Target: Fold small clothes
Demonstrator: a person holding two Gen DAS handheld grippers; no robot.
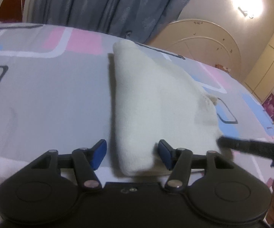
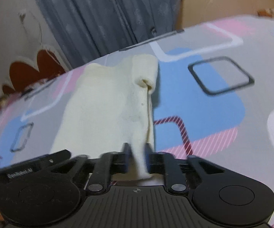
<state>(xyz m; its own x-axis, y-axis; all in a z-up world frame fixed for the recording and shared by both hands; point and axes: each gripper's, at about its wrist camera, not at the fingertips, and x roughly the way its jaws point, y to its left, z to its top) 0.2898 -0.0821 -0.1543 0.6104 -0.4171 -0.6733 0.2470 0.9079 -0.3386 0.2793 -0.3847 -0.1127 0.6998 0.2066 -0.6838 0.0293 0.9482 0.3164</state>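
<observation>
a cream knit garment (image 1: 152,98), folded into a long narrow shape, lies on the patterned bed (image 1: 42,95). the right claw (image 2: 136,152) is clamped on its near edge at 6 o'clock. the left claw (image 1: 133,153) stands apart around the near end, pads not pressing.

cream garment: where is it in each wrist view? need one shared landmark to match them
Left wrist: cream garment centre frame, running from the far bed edge down between the open left gripper jaws.
Right wrist: garment centre-left, its near edge pinched in the shut right gripper.
Shared landmark: grey curtain behind the patterned bedsheet.
</observation>
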